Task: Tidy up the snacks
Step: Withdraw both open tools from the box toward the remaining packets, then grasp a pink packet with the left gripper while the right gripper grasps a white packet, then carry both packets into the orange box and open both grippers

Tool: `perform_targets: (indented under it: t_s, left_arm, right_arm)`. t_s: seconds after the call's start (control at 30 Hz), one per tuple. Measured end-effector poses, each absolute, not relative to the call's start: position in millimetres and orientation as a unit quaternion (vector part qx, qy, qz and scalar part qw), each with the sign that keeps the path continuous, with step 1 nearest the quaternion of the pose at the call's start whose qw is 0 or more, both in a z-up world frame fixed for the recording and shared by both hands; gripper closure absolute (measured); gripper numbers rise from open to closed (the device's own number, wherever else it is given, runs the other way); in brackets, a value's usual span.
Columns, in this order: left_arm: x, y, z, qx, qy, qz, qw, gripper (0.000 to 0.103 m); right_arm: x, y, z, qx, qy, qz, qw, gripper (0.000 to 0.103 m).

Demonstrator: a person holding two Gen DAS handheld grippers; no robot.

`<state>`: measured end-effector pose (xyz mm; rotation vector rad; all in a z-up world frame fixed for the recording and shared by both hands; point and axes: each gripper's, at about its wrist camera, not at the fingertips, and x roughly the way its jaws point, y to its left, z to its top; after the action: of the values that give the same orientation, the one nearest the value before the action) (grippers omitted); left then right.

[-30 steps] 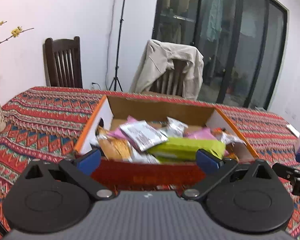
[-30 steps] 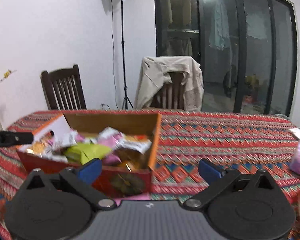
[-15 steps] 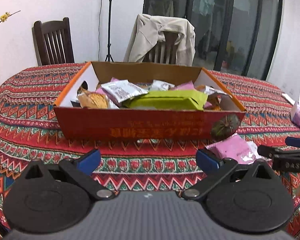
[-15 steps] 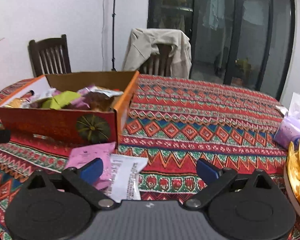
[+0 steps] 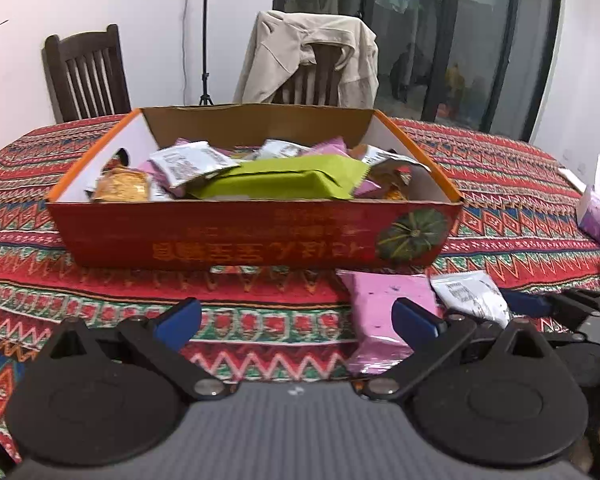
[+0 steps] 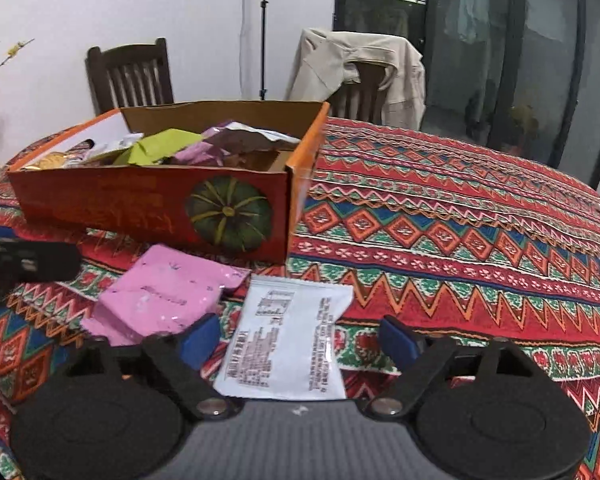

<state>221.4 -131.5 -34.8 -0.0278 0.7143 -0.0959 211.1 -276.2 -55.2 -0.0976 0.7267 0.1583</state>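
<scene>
On the table's near edge, the left gripper (image 5: 296, 316) gapes over bare cloth (image 5: 260, 320), a pink packet (image 6: 160, 294) lies right of it below the box (image 6: 148, 204), and the right gripper's (image 6: 300, 338) jaws are closing around, not yet pinching, the white packet (image 6: 288, 340).

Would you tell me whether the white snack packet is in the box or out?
Out: the white snack packet lies flat on the tablecloth before the box.
</scene>
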Motion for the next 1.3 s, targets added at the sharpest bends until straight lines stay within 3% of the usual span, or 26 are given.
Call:
perform_targets:
  t_s: [0.17, 0.57, 0.6, 0.67, 0.97, 1.3]
  left_arm:
    - [230, -150, -41, -0.007, 0.362, -0.046, 0.931, 0.000]
    - [245, -195, -66, 0.027, 0.390, -0.039, 0.920, 0.001]
    - [243, -196, -68, 0.030, 0.390, -0.039, 0.919, 0.010]
    - [238, -196, -64, 0.027, 0.381, -0.057, 0.922, 0.042]
    - [215, -172, -47, 0.017, 0.366, -0.080, 0.927, 0.042]
    - [223, -107, 18, -0.019, 0.286, -0.058, 0.956, 0.042]
  right_arm:
    - [202, -291, -44, -0.022, 0.343, 0.056, 0.938, 0.061]
    - [194, -326, -24, 0.041, 0.304, 0.030, 0.951, 0.061]
    - [192, -326, -24, 0.039, 0.304, 0.032, 0.951, 0.061]
    - [192, -323, -26, 0.035, 0.305, 0.038, 0.951, 0.061]
    - [187, -314, -24, 0.025, 0.291, 0.061, 0.954, 0.061]
    - [186, -270, 23, -0.017, 0.231, 0.093, 0.968, 0.061]
